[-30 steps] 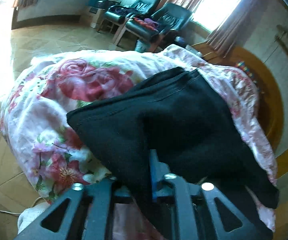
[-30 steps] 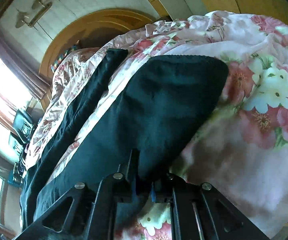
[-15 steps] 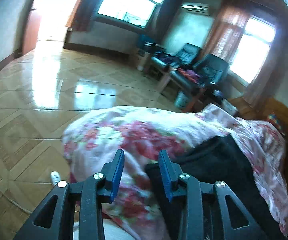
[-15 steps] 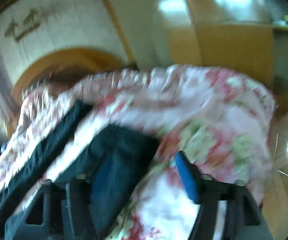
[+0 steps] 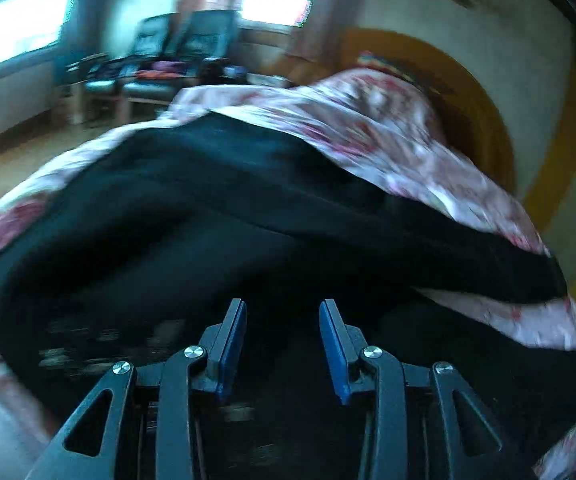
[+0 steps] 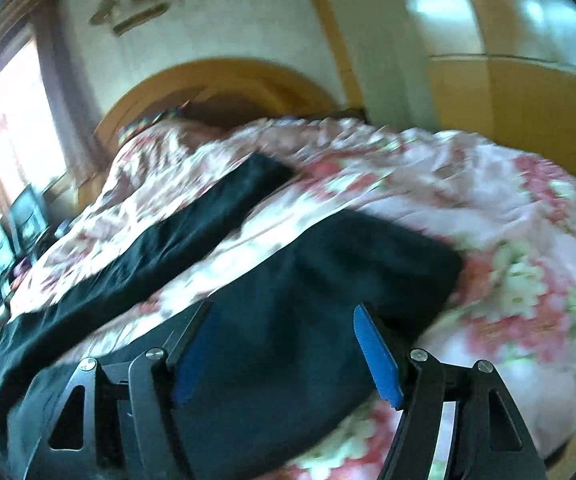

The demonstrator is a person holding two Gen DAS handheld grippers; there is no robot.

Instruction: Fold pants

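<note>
Black pants (image 5: 216, 216) lie spread on a bed with a pink floral quilt (image 5: 388, 128). In the left wrist view the waist end fills the foreground and a leg runs off to the right. My left gripper (image 5: 282, 310) is open and empty just above the dark cloth. In the right wrist view the pants (image 6: 328, 280) show two legs, one running to the far left (image 6: 176, 236). My right gripper (image 6: 284, 316) is open wide, with the near leg end lying between and under its jaws. Both views are blurred.
A curved wooden headboard (image 6: 224, 80) stands behind the bed against a pale wall. Dark armchairs (image 5: 192, 44) sit under bright windows across the tiled floor. A wooden wardrobe (image 6: 520, 92) is at the right.
Both grippers let go of the black cloth and opened. The left one swung away toward the floor, then back over the pants. The right one pulled back and opened wider.
</note>
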